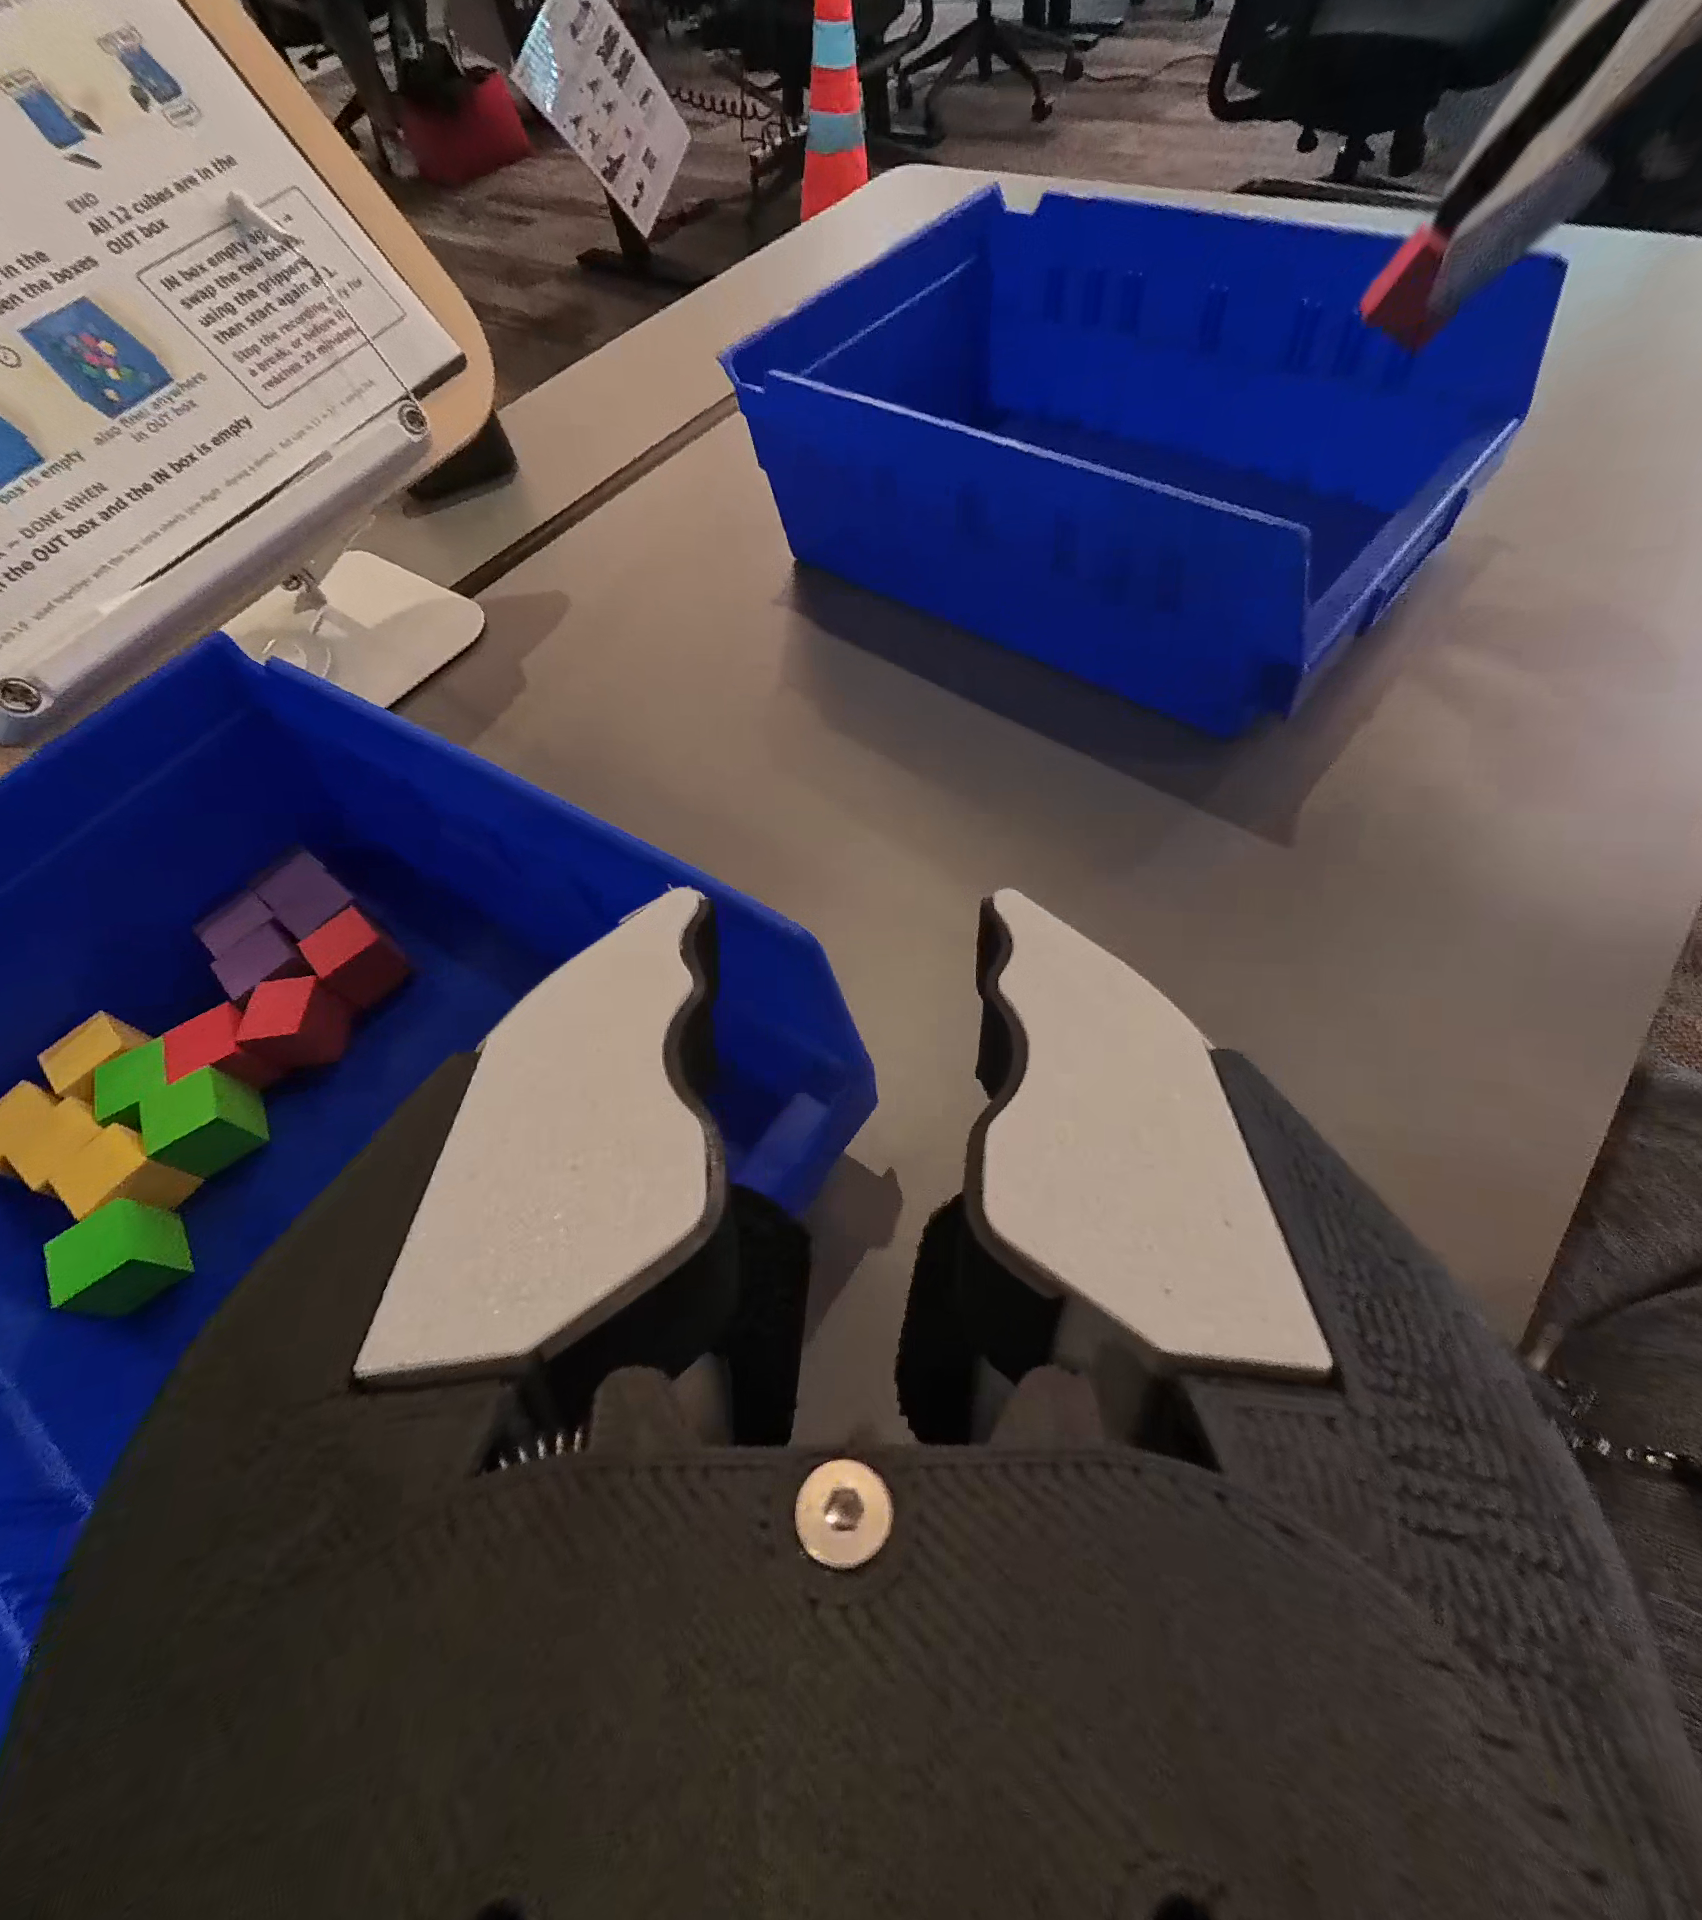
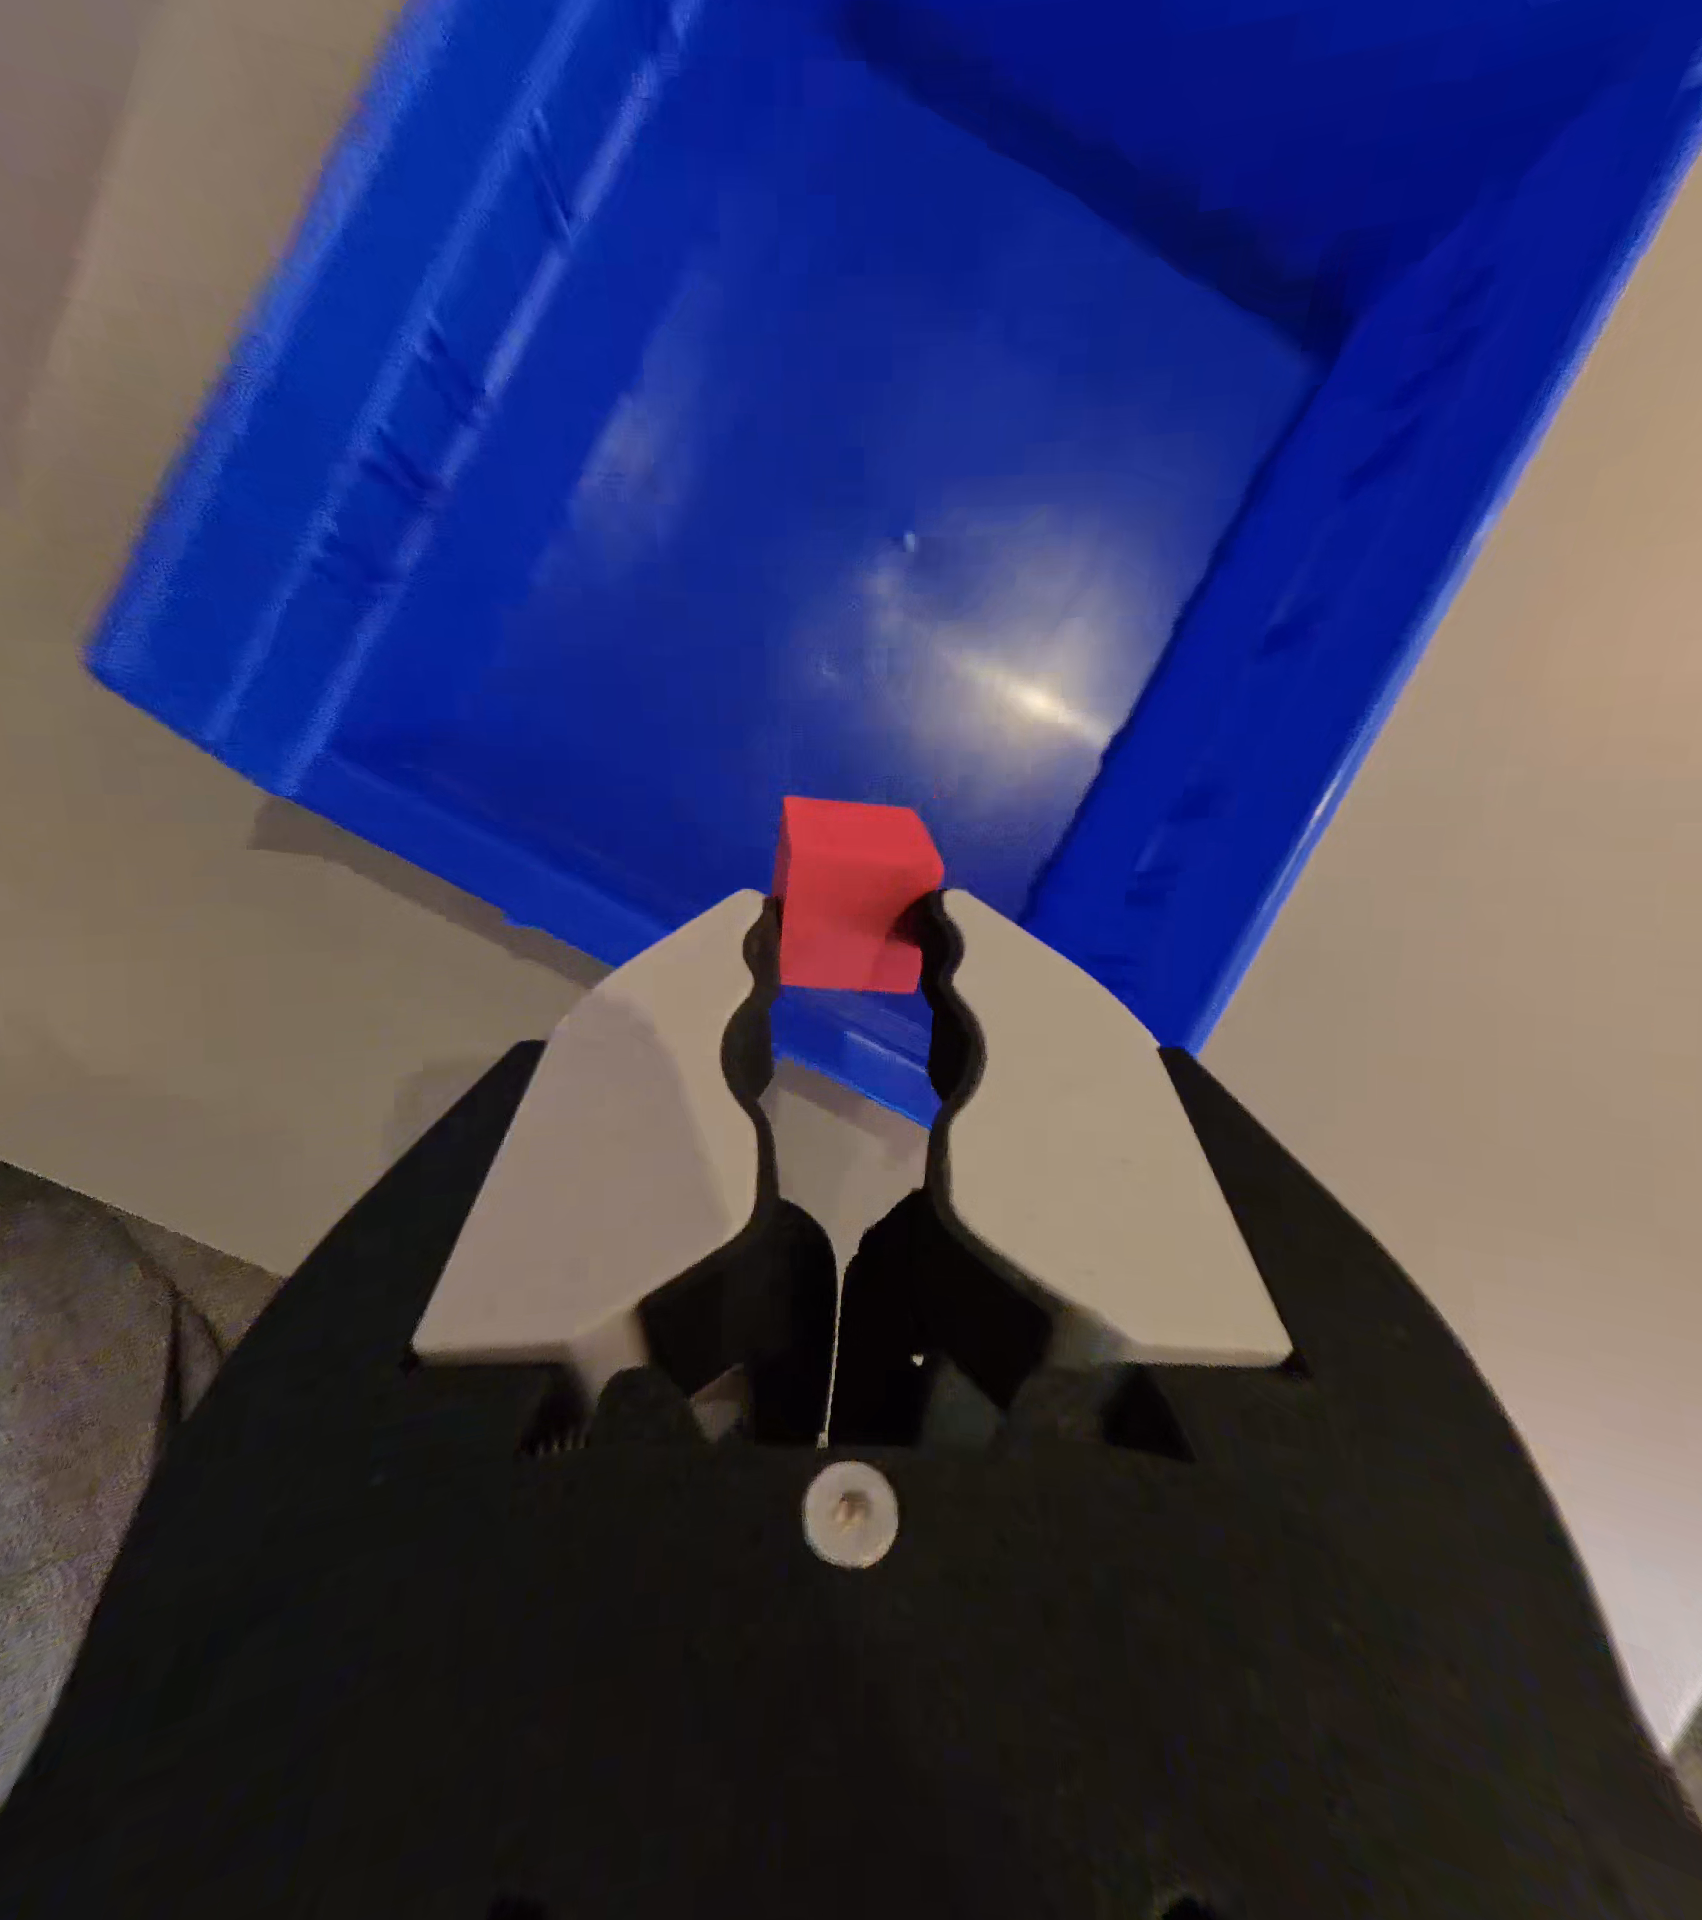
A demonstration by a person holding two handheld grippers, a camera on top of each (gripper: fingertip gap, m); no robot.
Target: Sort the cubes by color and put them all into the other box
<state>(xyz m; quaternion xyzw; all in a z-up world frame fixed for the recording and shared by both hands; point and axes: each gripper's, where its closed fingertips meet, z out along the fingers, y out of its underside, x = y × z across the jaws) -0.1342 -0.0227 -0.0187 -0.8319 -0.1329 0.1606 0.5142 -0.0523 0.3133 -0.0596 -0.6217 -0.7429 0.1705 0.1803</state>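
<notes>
The right hand-held gripper (image 2: pixel 852 940) pinched a red block (image 2: pixel 852 899) above the near rim of an empty blue bin (image 2: pixel 1346 644) at frame centre. The left hand-held gripper (image 1: pixel 847 940) was spread, holding nothing, above the grey worktop (image 1: pixel 1086 790) beside a second blue bin (image 1: pixel 535 821) of coloured blocks (image 1: pixel 182 1081) at lower left.

On the table (image 1: pixel 1190 883), a box (image 1: pixel 618 862) sits near left with a heap of blocks (image 1: pixel 172 1081) in it. A second box (image 1: pixel 1034 540) stands far right. Behind the near box stands a sheet on a stand (image 1: pixel 99 343). A block (image 2: pixel 852 894) hangs over the second box's near rim.
</notes>
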